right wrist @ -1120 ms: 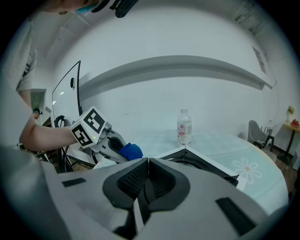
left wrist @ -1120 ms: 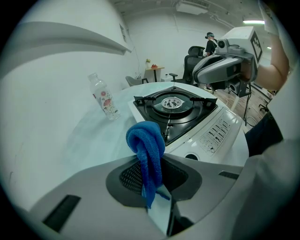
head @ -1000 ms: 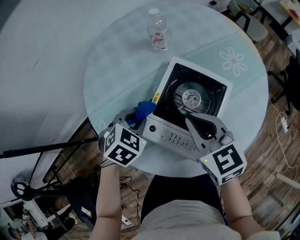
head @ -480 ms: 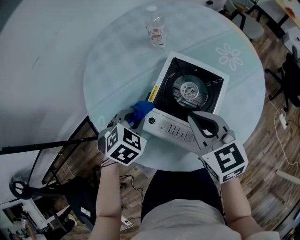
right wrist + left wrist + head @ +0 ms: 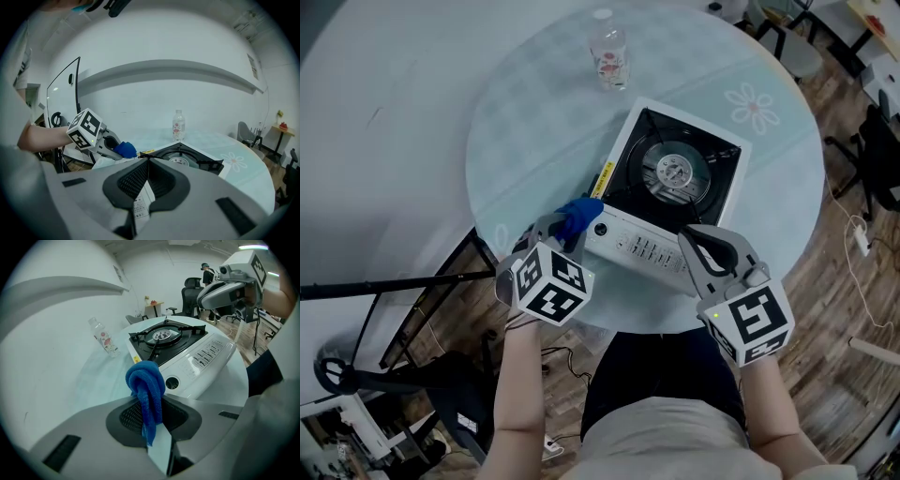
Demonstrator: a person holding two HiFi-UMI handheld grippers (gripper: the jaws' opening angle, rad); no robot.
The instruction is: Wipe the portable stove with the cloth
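Note:
The white portable stove (image 5: 710, 200) with a black burner top stands in the middle of the round table. My left gripper (image 5: 565, 226) is shut on a bunched blue cloth (image 5: 579, 214). The cloth (image 5: 145, 380) rests against the stove's (image 5: 201, 359) front left corner, beside the round knob. My right gripper (image 5: 686, 232) is shut, its tips over the right part of the stove's control panel. In the right gripper view the right gripper (image 5: 147, 160) has its jaws met in front of the stove (image 5: 187, 159), with the cloth (image 5: 124, 150) at the left.
A clear plastic bottle (image 5: 608, 47) stands on the far side of the pale round table (image 5: 525, 122). Flower prints mark the table's right part. Office chairs (image 5: 877, 159) and cables lie on the wooden floor at the right. A black stand (image 5: 384, 291) is at the left.
The head view has shifted a little. The cloth has slid slightly along the stove's left front corner towards me. The right gripper stays over the control panel.

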